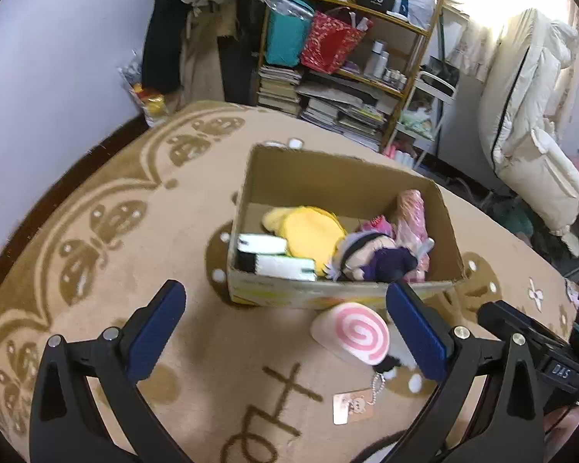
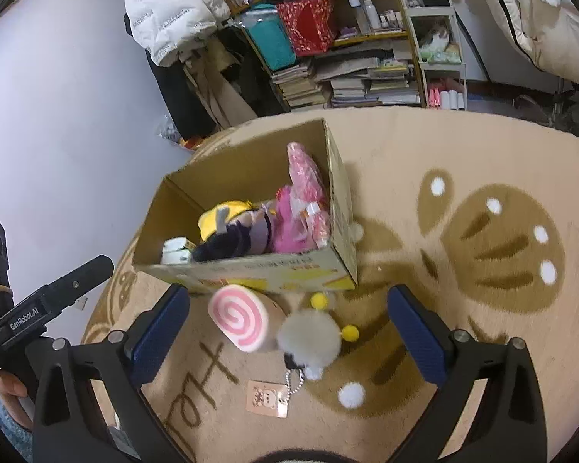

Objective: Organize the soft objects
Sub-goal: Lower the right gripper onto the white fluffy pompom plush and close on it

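An open cardboard box (image 1: 328, 177) (image 2: 251, 266) stands on the beige rug. It holds a yellow plush (image 1: 308, 231), a dark-haired doll (image 1: 378, 258) (image 2: 235, 239), a pink bagged item (image 1: 411, 212) (image 2: 308, 189) and white packets (image 1: 274, 256). A pink swirl roll plush (image 1: 353, 333) (image 2: 239, 318) lies on the rug in front of the box, next to a grey fluffy keychain plush (image 2: 308, 337) with a tag (image 2: 268, 399). My left gripper (image 1: 285, 328) is open above the rug, just left of the roll. My right gripper (image 2: 289, 332) is open, its fingers either side of both plush toys.
A cluttered wooden shelf (image 1: 366, 58) with books and bags stands behind the rug. A white coat (image 2: 166, 11) hangs by the wall. White bedding (image 1: 529, 123) is at the right. The right gripper's body (image 1: 540, 347) shows in the left wrist view.
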Demonstrator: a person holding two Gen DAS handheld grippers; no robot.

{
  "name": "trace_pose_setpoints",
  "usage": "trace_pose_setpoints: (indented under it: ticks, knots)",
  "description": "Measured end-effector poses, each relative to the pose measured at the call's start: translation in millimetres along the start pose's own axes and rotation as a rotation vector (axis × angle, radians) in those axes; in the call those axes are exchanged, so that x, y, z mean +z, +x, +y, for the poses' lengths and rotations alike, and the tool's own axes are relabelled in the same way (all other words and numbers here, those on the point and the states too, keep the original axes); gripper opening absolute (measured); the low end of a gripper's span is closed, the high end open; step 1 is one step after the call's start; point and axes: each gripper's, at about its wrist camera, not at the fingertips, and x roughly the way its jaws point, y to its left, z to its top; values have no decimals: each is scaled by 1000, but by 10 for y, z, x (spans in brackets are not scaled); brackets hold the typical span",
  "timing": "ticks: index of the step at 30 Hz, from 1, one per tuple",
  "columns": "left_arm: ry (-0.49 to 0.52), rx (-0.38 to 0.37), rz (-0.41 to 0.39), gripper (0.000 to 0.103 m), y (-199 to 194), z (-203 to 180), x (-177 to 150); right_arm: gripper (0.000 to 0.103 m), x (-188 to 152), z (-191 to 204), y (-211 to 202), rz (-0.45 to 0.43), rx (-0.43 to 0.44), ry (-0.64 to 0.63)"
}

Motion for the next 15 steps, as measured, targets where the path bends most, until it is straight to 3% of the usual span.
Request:
trace_pose_setpoints:
  ticks: [3,9,15]
  knots:
    - [18,-3,15,103,71,-44,-71,103,-27,-44,31,10,4,18]
    - [70,-1,59,103,213,-200,-183,94,-117,-239,165,58,45,169]
    - [121,-28,114,103,358,-380,-257,87,-196,-284,313,107,30,163]
